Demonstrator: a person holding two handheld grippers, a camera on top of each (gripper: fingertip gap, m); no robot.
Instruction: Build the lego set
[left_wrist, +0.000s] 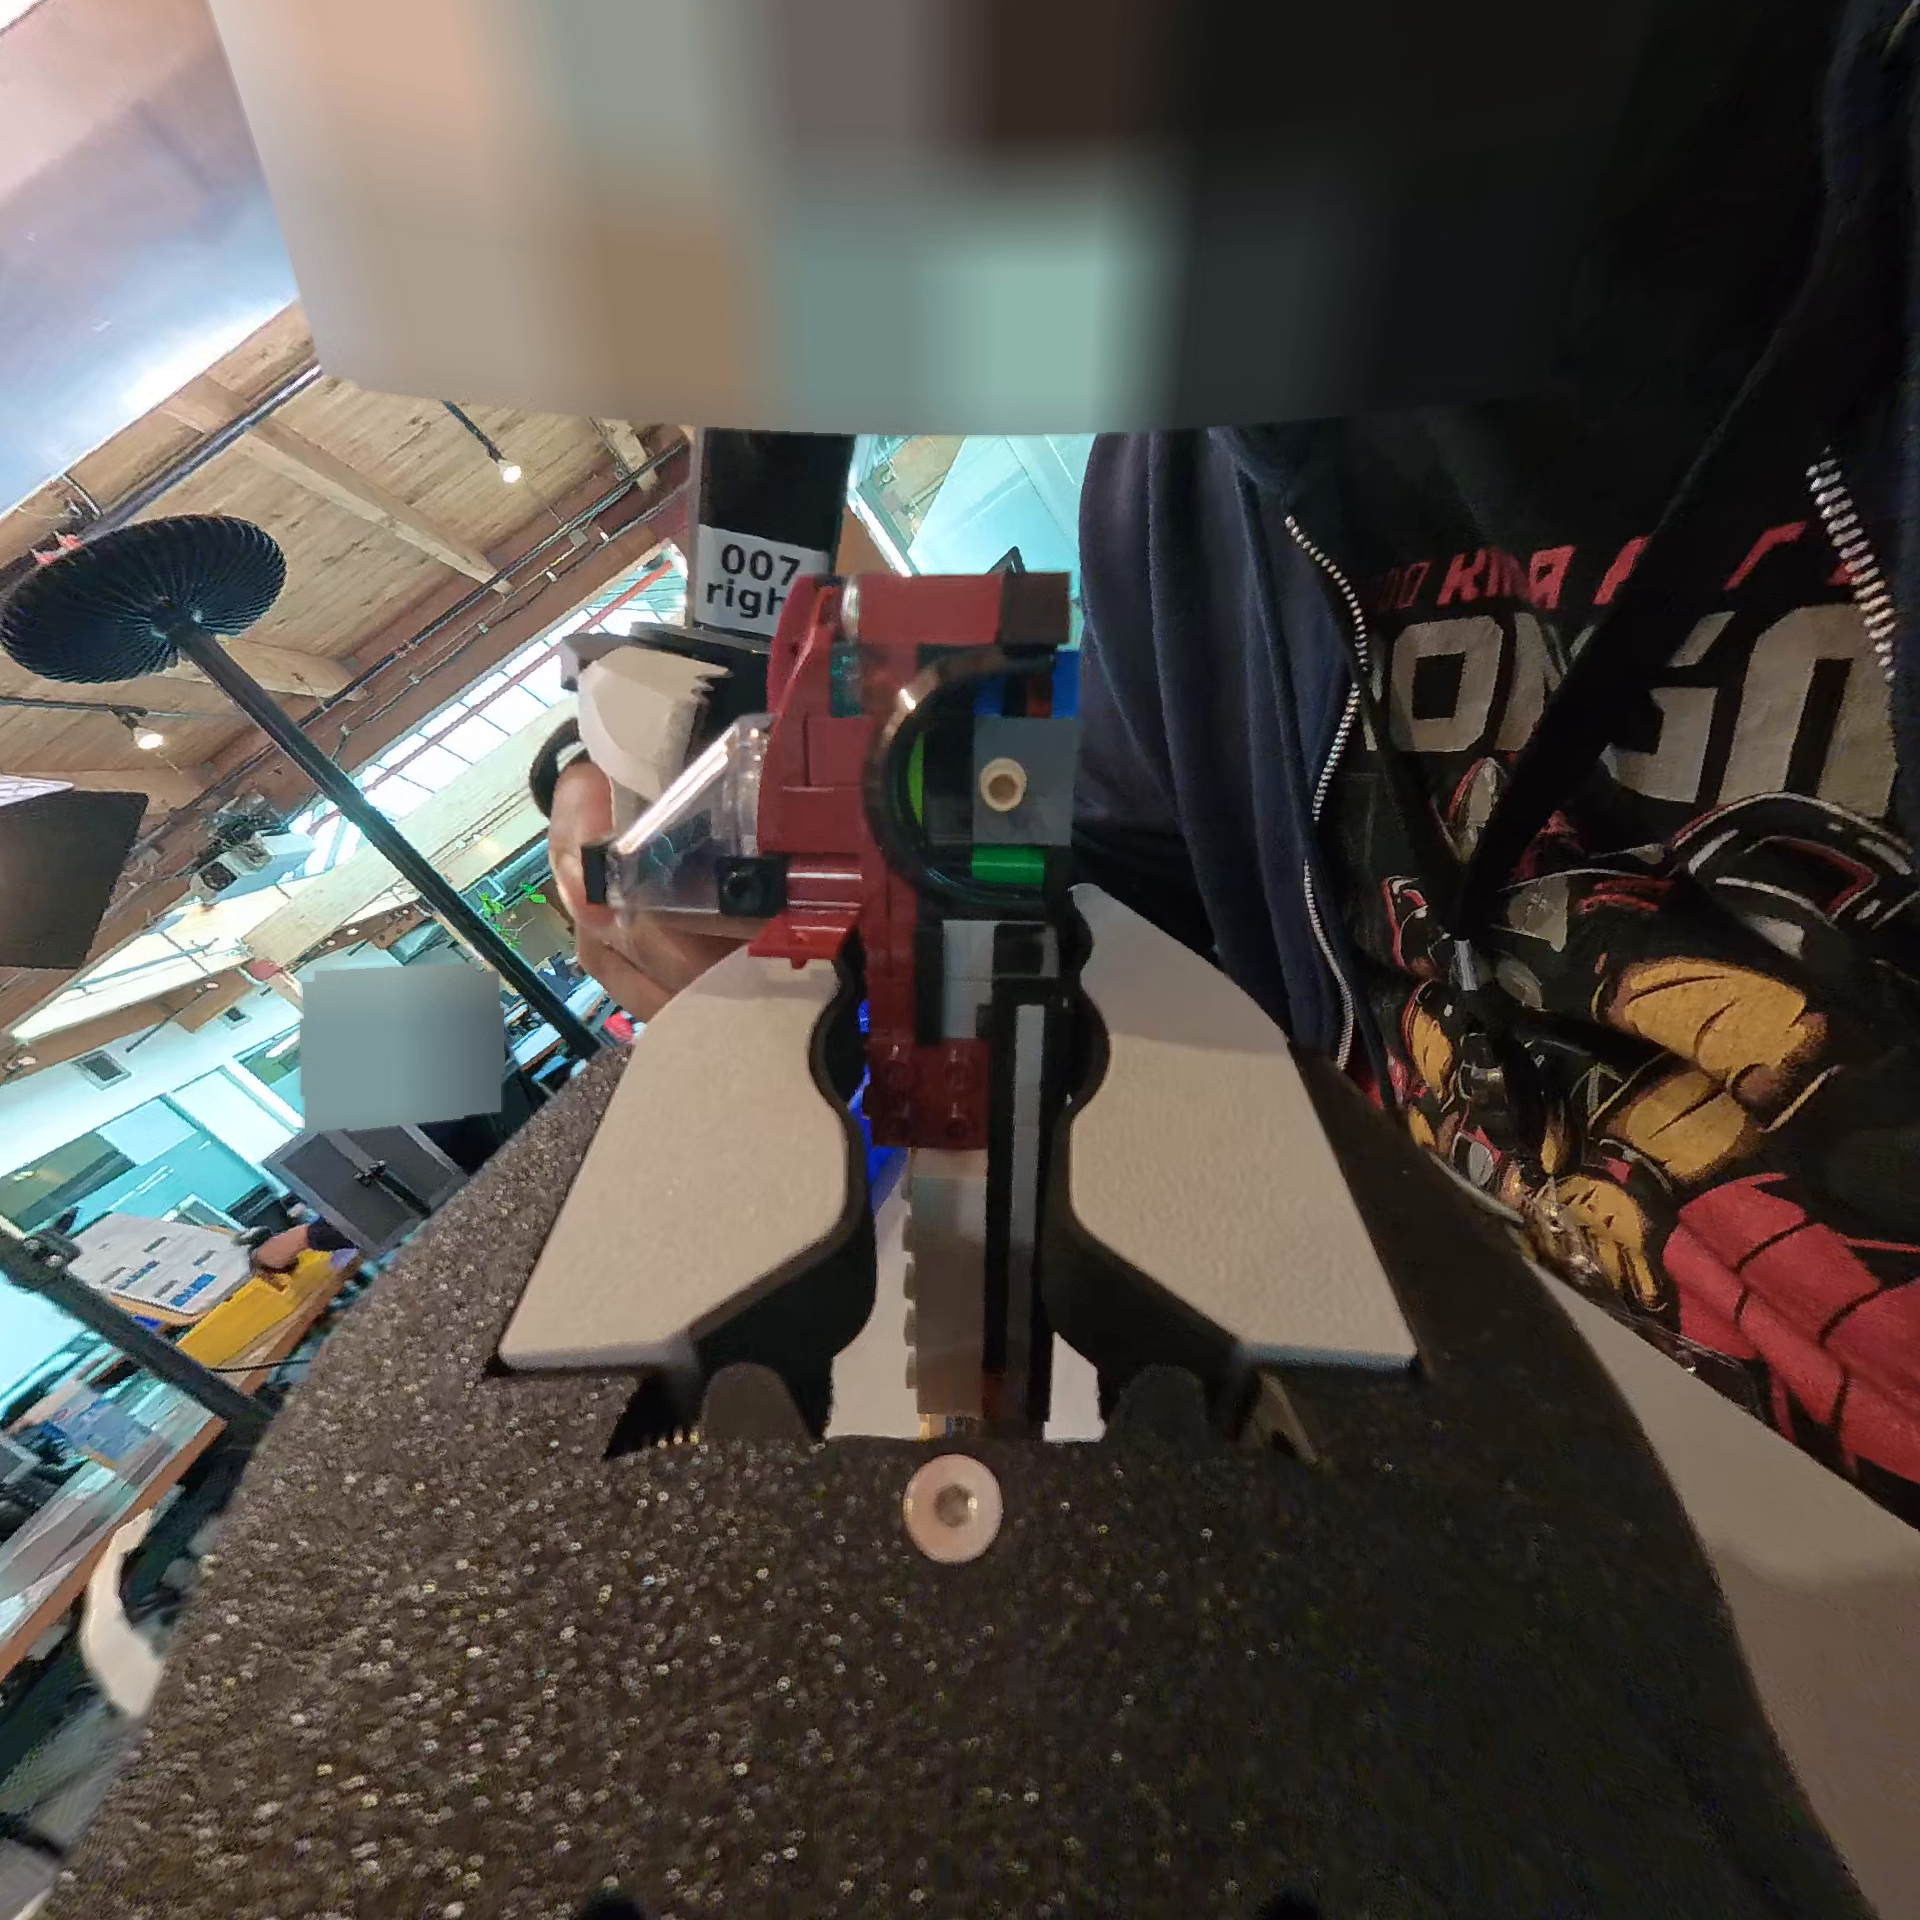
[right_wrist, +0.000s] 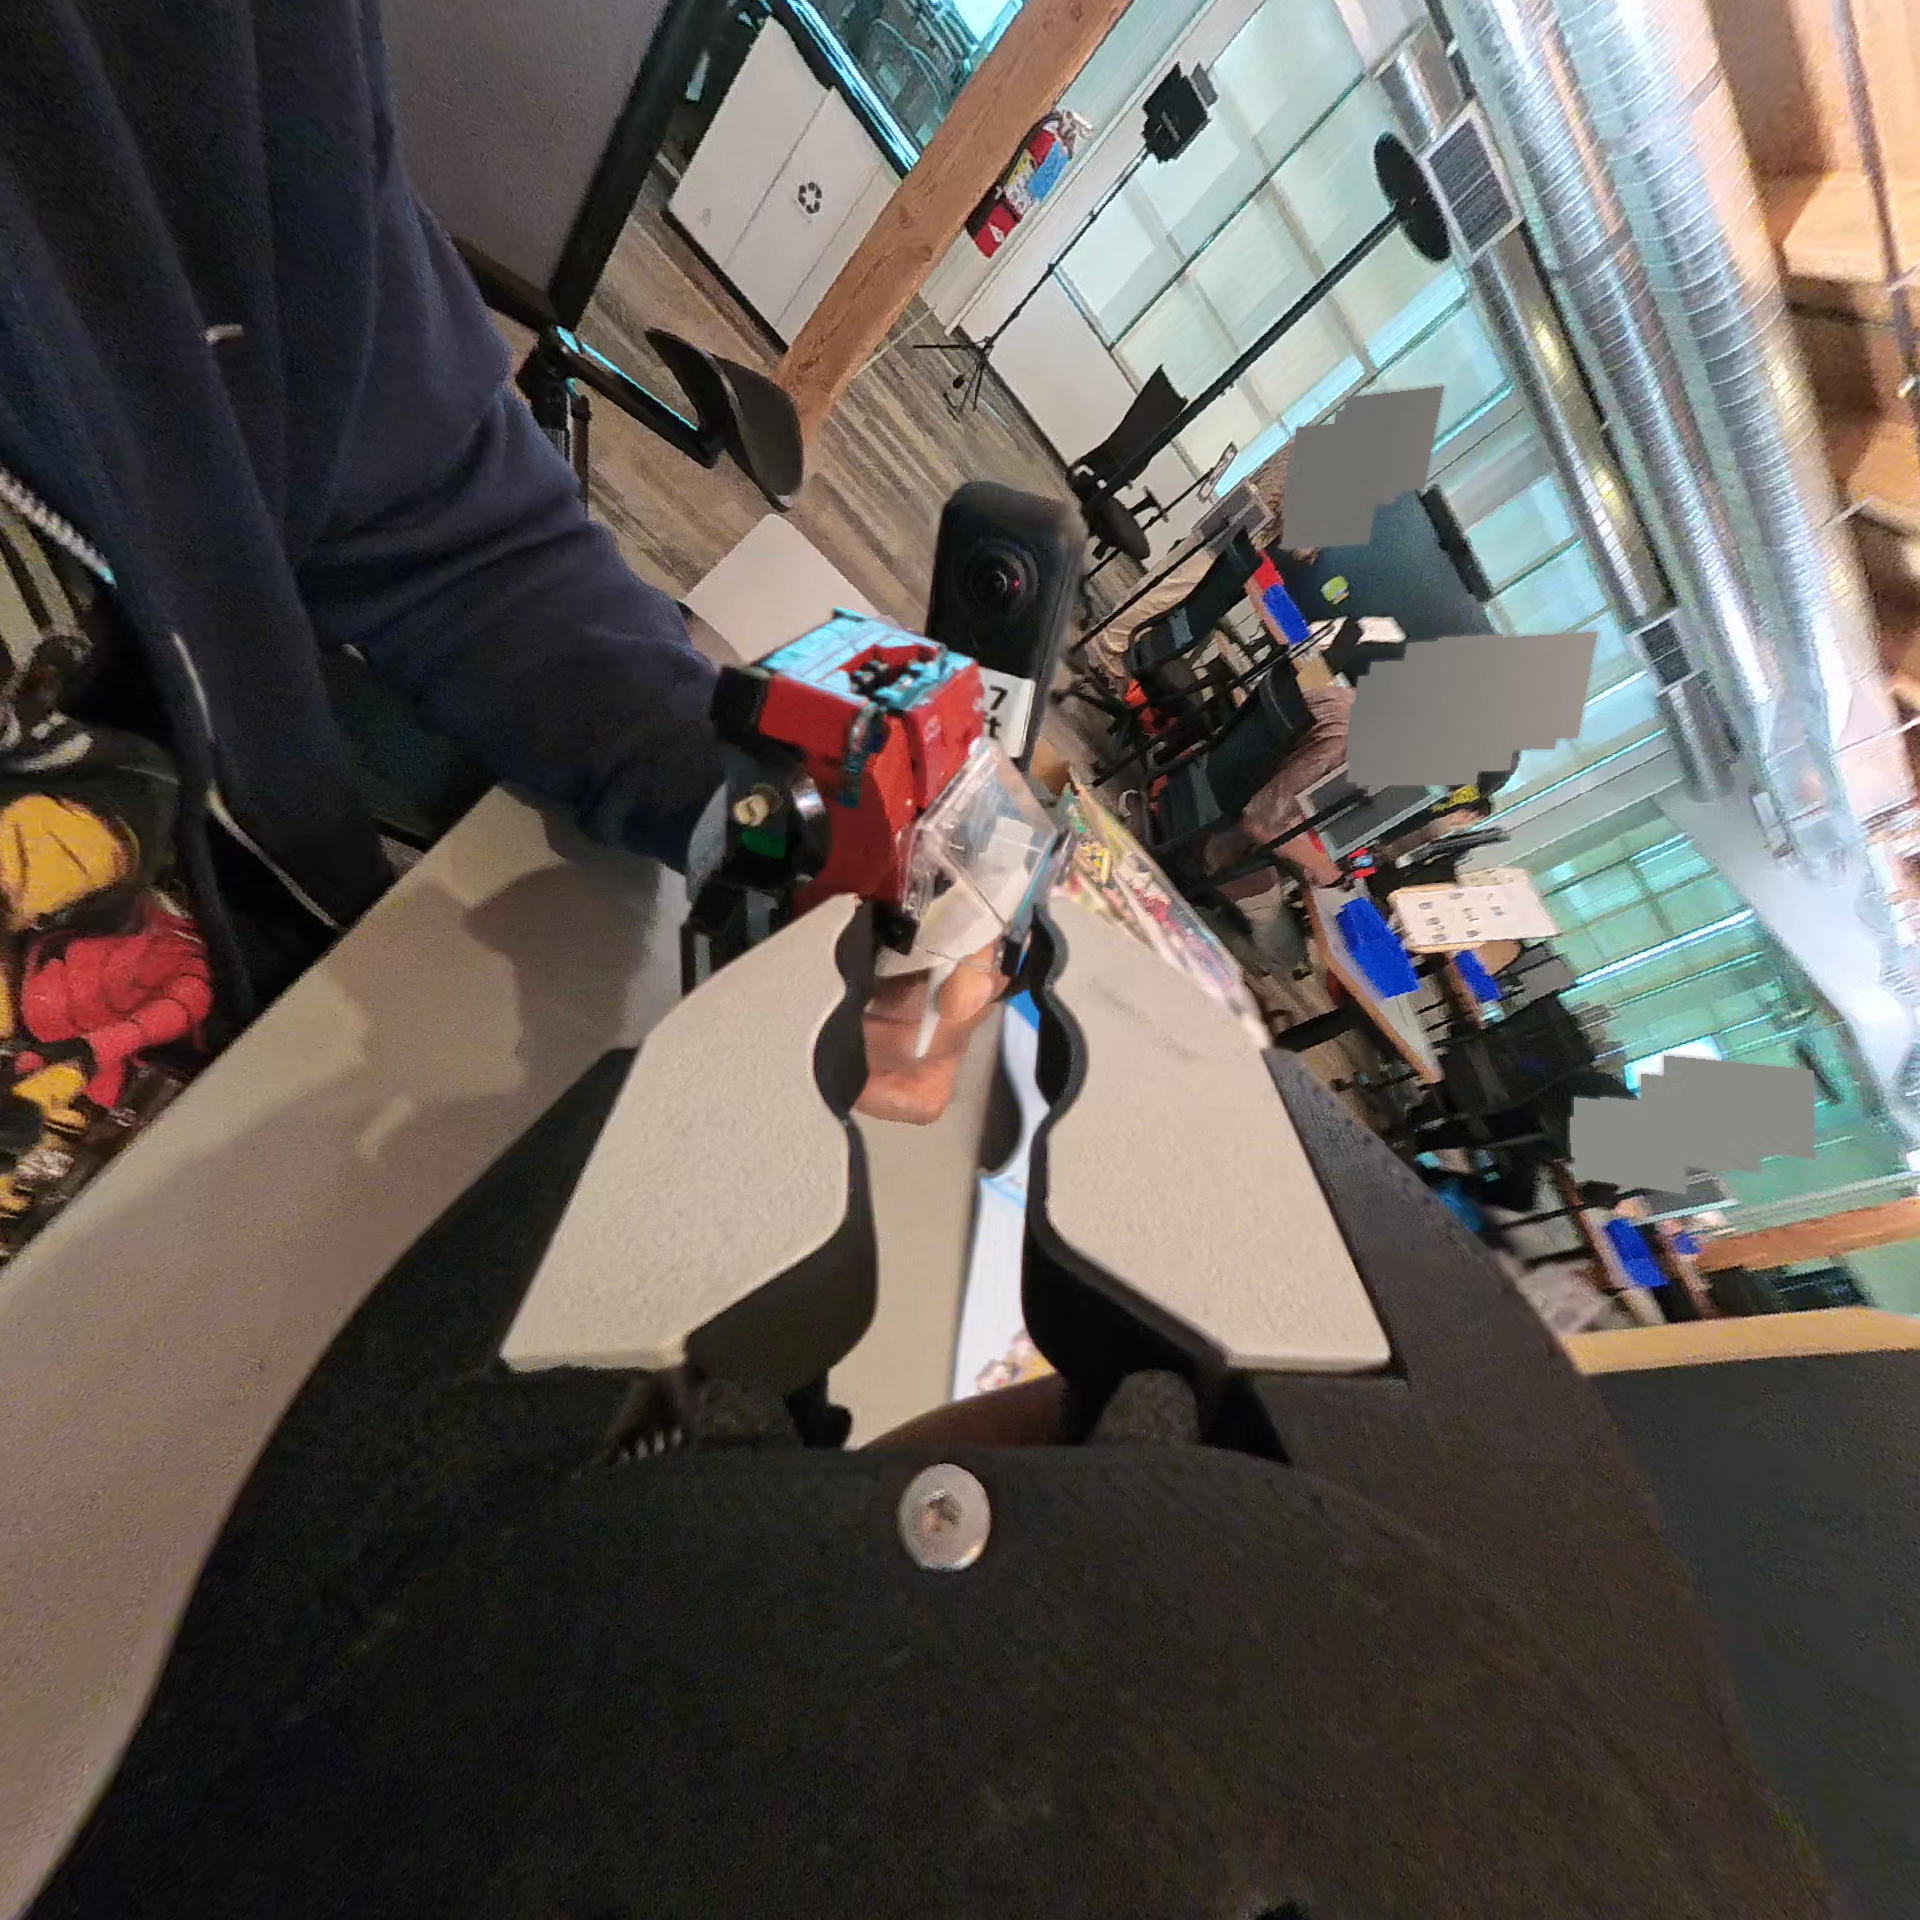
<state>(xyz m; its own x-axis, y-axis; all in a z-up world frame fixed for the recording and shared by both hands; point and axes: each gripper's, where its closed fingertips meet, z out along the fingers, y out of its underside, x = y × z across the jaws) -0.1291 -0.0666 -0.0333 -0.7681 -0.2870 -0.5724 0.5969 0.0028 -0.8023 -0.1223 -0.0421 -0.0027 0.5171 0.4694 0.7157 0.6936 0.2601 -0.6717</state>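
My left gripper (left_wrist: 961, 935) is shut on a brick-built vehicle model (left_wrist: 914, 790) of dark red, grey and black bricks. The model stands upright between the pads and reaches past the fingertips. A clear windscreen piece (left_wrist: 696, 821) sticks out from its left side. My right gripper (right_wrist: 945, 925) is shut on that clear windscreen (right_wrist: 977, 842), with a fingertip on each of its edges. The red model (right_wrist: 873, 727) shows just beyond the right gripper's fingertips. A white finger of the right gripper (left_wrist: 644, 717) shows behind the windscreen. Both grippers hold the model in the air above a grey table (right_wrist: 312, 1039).
A person in a dark blue hoodie (right_wrist: 312, 416) is close behind the model. The left gripper's black camera (right_wrist: 1003, 592) rises behind it. Desks with blue bins (right_wrist: 1371, 945) and chairs stand farther off. A black disc on a pole (left_wrist: 145, 597) stands at the left.
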